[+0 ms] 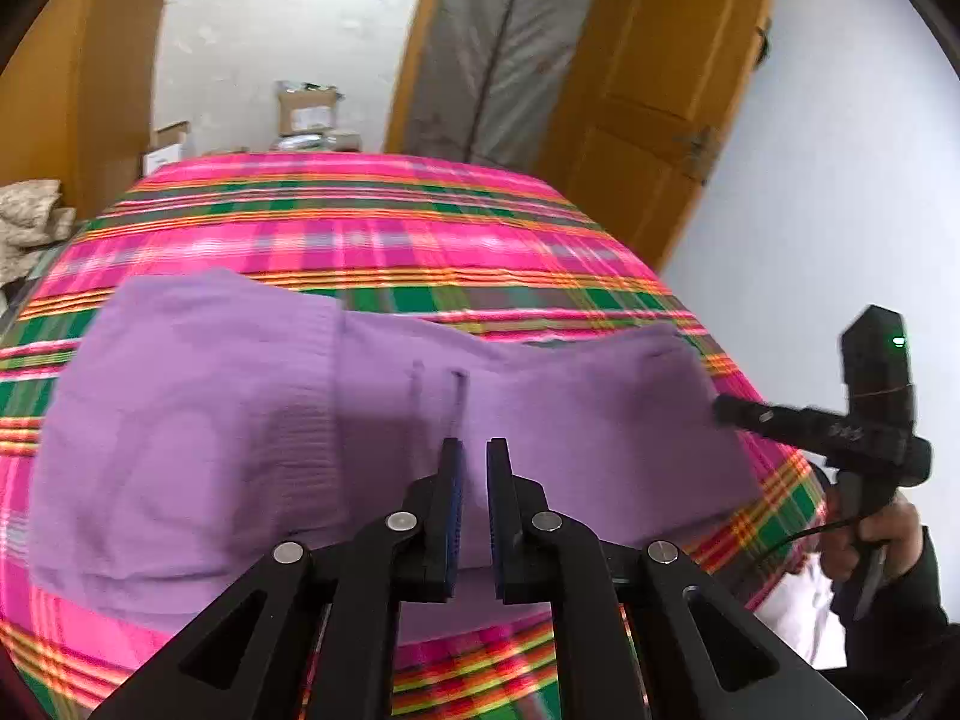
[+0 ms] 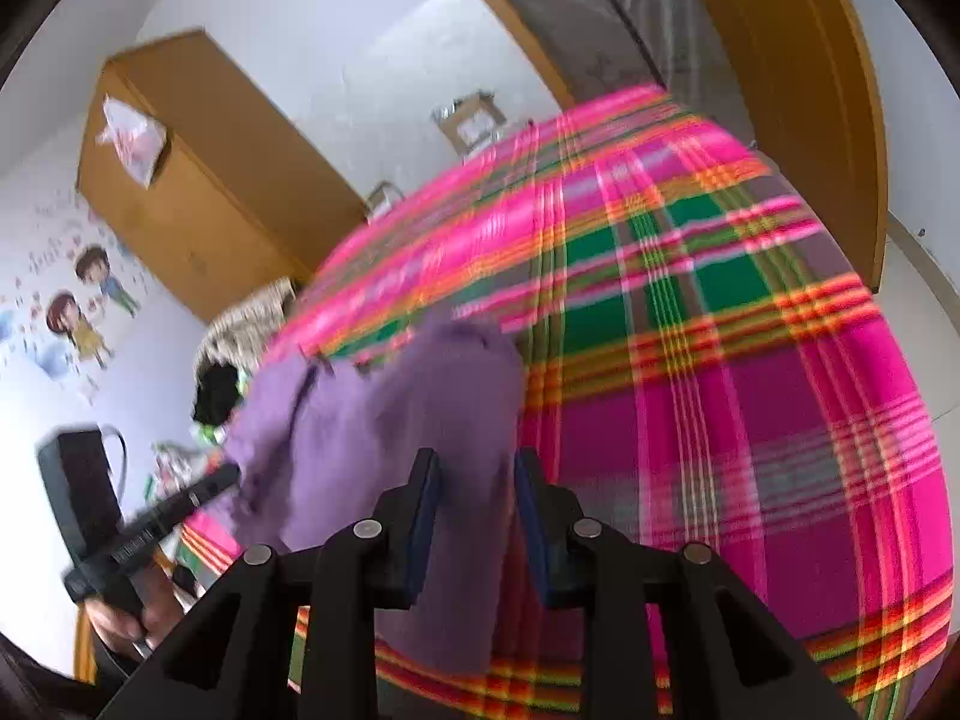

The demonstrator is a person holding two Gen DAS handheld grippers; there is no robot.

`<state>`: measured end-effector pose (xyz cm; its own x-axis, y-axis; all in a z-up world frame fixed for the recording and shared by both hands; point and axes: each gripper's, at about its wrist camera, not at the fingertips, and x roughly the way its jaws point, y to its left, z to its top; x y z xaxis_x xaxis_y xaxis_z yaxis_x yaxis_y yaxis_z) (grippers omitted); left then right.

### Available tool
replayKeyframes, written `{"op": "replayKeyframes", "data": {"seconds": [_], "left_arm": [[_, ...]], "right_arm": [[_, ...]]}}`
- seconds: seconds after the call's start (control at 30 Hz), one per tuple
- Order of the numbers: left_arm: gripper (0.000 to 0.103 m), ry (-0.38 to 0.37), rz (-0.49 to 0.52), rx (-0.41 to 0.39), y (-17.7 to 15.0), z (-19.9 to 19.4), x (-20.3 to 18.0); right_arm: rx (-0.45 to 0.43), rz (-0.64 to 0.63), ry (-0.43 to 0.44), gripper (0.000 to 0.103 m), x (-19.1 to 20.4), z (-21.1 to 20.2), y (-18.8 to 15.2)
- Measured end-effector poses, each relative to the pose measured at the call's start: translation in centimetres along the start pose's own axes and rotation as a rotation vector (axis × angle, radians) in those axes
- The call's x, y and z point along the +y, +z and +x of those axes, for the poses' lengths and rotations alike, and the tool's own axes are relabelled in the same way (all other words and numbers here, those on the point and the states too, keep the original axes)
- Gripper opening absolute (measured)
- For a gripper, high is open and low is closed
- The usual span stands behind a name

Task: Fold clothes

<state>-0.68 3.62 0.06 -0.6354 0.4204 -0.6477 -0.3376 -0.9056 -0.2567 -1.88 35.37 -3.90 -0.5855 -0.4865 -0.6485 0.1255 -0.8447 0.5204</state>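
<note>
Left gripper (image 1: 474, 450) narrowly parted, nothing pinched, hovering over the purple garment (image 1: 336, 432). Right gripper (image 2: 477, 462) half spread; whether it pinches the cloth, can't tell. Garment lies flat on the pink-green plaid bedcover (image 1: 372, 222), near its front edge.

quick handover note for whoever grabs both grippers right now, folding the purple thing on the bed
Left gripper: jaws slightly apart, nothing between them, hovering over the purple garment.
Right gripper: jaws partly open, no cloth visibly pinched; it sits over the garment's right edge.
Garment lies spread on the plaid bedspread, one fold visibly laid across its left part.
Left to do: regrip an edge, finish the remaining folds, flatten.
</note>
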Motion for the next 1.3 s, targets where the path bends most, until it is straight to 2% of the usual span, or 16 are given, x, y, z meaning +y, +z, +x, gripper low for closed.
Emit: {"op": "replayKeyframes", "data": {"seconds": [0.07,0.17,0.27,0.3,0.33,0.37,0.4,0.6,0.67,0.7,0.8,0.97,1.07,1.17,1.23,1.3], "left_arm": [[0.011,-0.01,0.007,0.034,-0.2,1.2,-0.5],[0.011,-0.013,0.01,0.062,-0.4,2.1,-0.8],[0.011,0.005,0.003,0.063,-0.3,2.4,-0.6],[0.013,0.013,-0.001,0.063,-0.3,2.4,-0.5],[0.02,0.02,-0.007,0.063,-0.4,2.5,-0.4],[0.023,0.027,-0.014,0.063,-0.5,2.6,-0.2],[0.026,0.034,-0.022,0.065,-0.6,2.6,-0.1],[0.029,0.081,-0.031,0.083,-1.1,2.8,0.3],[0.036,0.07,-0.049,0.099,-1.3,3.2,0.4],[0.043,0.061,-0.06,0.107,-1.4,3.4,0.5],[0.043,0.069,-0.075,0.109,-1.4,3.8,0.6],[0.044,0.164,-0.111,0.098,-1.2,3.6,1.1],[0.044,0.155,-0.116,0.101,-1.3,3.8,1.2],[0.042,0.112,-0.097,0.105,-1.4,3.9,0.6],[0.02,0.108,-0.057,0.11,-1.5,4.1,-0.3],[0.012,0.091,-0.042,0.114,-1.6,4.2,-0.7]], "right_arm": [[0.019,0.012,-0.015,0.028,-0.5,0.2,-0.3],[-0.015,0.027,-0.006,0.028,-0.9,-0.9,-0.5],[-0.047,-0.022,-0.005,0.029,-0.3,-2.5,-0.8],[-0.048,-0.043,-0.006,0.034,-0.1,-2.9,-1.0],[-0.044,-0.06,-0.008,0.039,0.1,-3.1,-1.3],[-0.04,-0.078,-0.011,0.04,0.3,-3.3,-1.7],[-0.037,-0.085,-0.01,0.04,0.4,-3.4,-2.0],[-0.022,-0.073,0.004,0.04,0.2,-3.5,-3.6],[-0.022,-0.064,0.005,0.04,0.1,-3.3,-3.8],[-0.021,-0.061,0.006,0.04,0.2,-3.3,-3.8],[-0.019,-0.061,0.009,0.04,0.5,-3.2,-3.9],[-0.024,-0.069,0.018,0.04,0.8,-3.3,-4.0],[-0.022,-0.064,0.018,0.04,0.7,-3.1,-4.0],[-0.019,-0.058,0.021,0.04,0.6,-3.0,-4.0],[-0.021,-0.056,0.022,0.04,0.5,-3.0,-4.0],[-0.023,-0.057,0.02,0.04,0.6,-3.1,-4.0]]}}
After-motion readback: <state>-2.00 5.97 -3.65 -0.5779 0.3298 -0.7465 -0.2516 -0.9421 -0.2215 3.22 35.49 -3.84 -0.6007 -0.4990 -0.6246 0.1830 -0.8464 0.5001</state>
